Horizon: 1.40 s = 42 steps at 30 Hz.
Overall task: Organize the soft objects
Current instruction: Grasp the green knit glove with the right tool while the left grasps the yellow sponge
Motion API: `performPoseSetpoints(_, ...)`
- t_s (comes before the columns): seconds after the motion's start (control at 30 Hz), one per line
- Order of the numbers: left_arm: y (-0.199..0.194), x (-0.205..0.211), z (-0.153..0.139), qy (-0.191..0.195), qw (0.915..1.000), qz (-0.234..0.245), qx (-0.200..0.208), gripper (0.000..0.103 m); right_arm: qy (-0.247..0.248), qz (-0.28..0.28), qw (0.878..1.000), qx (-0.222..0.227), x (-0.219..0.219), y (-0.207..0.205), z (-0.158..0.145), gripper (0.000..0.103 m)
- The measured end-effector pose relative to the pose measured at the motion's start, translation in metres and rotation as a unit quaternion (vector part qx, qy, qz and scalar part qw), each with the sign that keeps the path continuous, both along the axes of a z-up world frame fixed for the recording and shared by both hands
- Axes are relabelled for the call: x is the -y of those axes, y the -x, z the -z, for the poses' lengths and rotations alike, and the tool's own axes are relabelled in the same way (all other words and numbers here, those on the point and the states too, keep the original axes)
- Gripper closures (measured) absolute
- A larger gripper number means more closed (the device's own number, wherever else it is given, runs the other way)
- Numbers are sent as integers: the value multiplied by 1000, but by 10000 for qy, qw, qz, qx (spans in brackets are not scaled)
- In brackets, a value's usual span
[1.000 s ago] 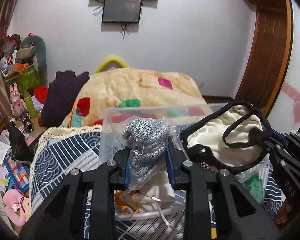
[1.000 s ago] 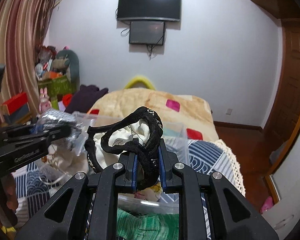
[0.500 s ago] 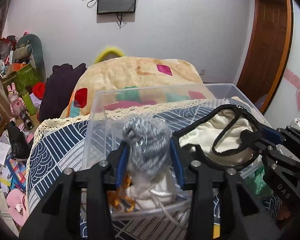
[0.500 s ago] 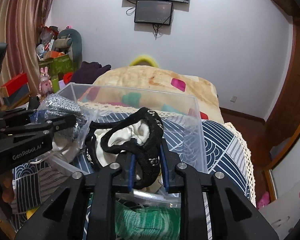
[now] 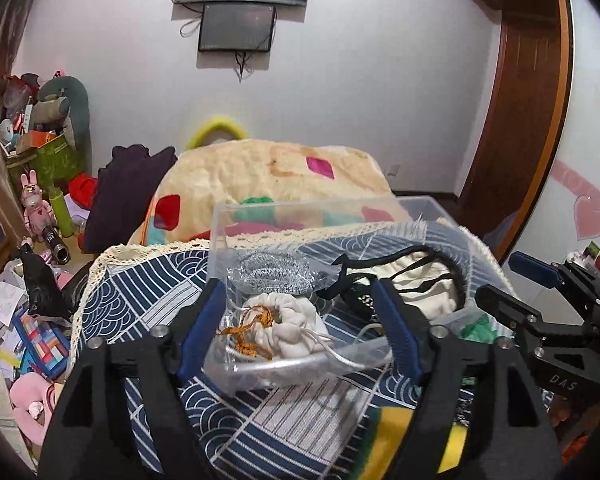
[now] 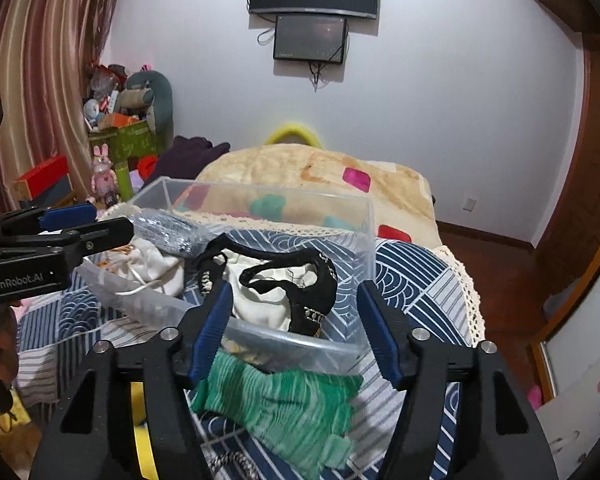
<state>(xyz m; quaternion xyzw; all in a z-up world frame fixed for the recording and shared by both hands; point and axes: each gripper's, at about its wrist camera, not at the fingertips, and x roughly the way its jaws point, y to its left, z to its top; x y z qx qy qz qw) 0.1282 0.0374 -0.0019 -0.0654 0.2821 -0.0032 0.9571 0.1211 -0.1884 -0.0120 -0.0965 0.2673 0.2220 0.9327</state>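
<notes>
A clear plastic box (image 5: 296, 208) (image 6: 352, 220) stands on the patterned bedspread. In it lie a grey knit item in a plastic bag (image 5: 274, 270) (image 6: 172, 230), a white drawstring pouch (image 5: 284, 326) (image 6: 152, 262) and a cream bag with black straps (image 5: 416, 280) (image 6: 284, 284). My left gripper (image 5: 298, 328) is open and empty at the box's near left. My right gripper (image 6: 294, 326) is open and empty at its near right. A green knit cloth (image 6: 284, 404) lies outside the box below the right gripper.
A blue wave-pattern cover (image 6: 412, 280) with lace trim lies under the box. A beige blanket (image 5: 268, 176) is heaped behind. Toys, boxes and papers (image 5: 32, 200) crowd the floor at the left. A wooden door (image 5: 516, 120) is at the right. A yellow item (image 5: 396, 436) lies near the front.
Both grippers opened. The grey knit item dropped from the left gripper into the box. The black-strapped cream bag dropped from the right gripper into the box. Both grippers pulled back slightly.
</notes>
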Motion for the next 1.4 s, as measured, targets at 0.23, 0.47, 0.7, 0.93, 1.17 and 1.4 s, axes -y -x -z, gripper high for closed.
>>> performPoseSetpoints(0.23,27,1,-3,54,9997,-92,241,5,-251,107,9990,348,14,19,-15,19)
performPoseSetpoints(0.47,43,17,19,-20,9999,112,67,5,-431,245,9986,165,24,28,2,17)
performPoseSetpoints(0.7,49,34,49,68,9994,281,-213,5,-453,317,9980,-310,23,24,32,17)
performPoseSetpoints(0.93,50,40,69,19,9989,353,-297,11,-319,296,9976,-530,17,23,54,18)
performPoseSetpoints(1.17,49,49,88,45,9961,672,-573,47,-300,253,9967,-715,14,20,65,31)
performPoseSetpoints(1.4,58,59,90,15,9948,875,-520,72,-254,190,9965,-771,13,18,68,66)
